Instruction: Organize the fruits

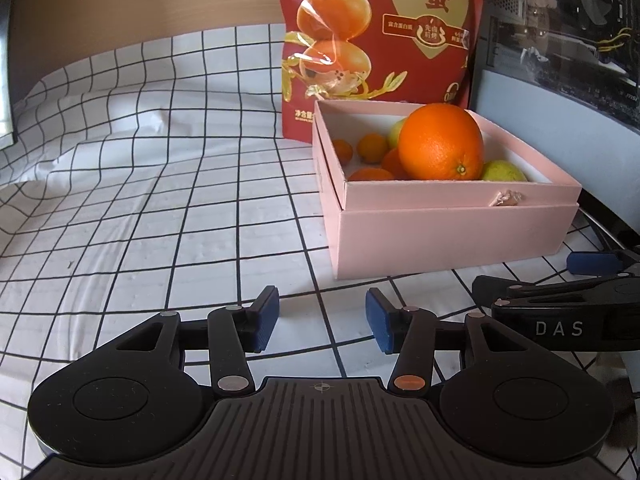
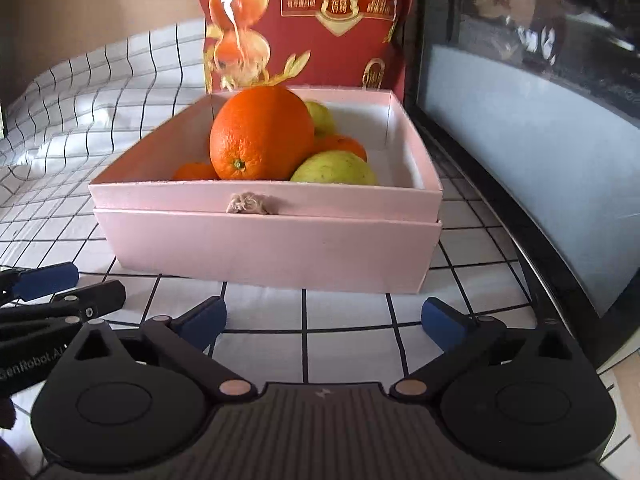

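Observation:
A pink box [image 1: 448, 236] [image 2: 264, 252] stands on the checked cloth. In it a big orange [image 1: 441, 142] [image 2: 262, 133] rests on top of small tangerines [image 1: 372, 146] [image 2: 195, 171] and green fruits [image 1: 503, 172] [image 2: 335, 168]. My left gripper [image 1: 322, 320] is open and holds nothing, low over the cloth in front of the box's left corner. My right gripper [image 2: 324, 320] is open wide and holds nothing, just in front of the box's near wall. Each gripper's fingers [image 1: 592, 262] [image 2: 44, 280] show at the edge of the other's view.
A tall red snack bag [image 1: 380, 32] [image 2: 308, 20] stands right behind the box. A dark cabinet with a glass front [image 2: 540, 100] [image 1: 560, 60] runs along the right side. The checked cloth [image 1: 160, 200] stretches to the left, creased, up to a tan wall.

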{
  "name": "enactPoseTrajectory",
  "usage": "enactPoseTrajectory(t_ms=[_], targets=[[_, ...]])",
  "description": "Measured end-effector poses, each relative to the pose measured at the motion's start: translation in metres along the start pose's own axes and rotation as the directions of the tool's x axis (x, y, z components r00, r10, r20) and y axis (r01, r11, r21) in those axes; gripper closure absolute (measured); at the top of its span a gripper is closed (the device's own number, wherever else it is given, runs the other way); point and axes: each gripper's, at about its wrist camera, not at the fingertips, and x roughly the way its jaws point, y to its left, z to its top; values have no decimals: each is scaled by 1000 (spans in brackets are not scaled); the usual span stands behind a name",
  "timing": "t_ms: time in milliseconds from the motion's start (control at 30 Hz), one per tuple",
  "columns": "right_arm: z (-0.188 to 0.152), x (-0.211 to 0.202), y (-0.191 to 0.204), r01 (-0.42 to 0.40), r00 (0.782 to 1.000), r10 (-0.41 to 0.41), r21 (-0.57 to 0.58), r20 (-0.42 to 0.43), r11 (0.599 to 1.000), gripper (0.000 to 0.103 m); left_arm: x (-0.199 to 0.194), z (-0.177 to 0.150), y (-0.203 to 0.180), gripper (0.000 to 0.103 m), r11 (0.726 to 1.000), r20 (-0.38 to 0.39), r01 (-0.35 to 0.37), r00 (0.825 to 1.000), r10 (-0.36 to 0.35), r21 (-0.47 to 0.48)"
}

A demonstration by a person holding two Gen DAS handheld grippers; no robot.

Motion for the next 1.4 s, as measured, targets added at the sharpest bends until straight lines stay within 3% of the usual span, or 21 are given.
enactPoseTrajectory(t_ms=[1400], targets=[[1,1,0,2,1000,-2,2,0,1000,0,0,1,2,50,1000,1,9,1000,-9,-7]])
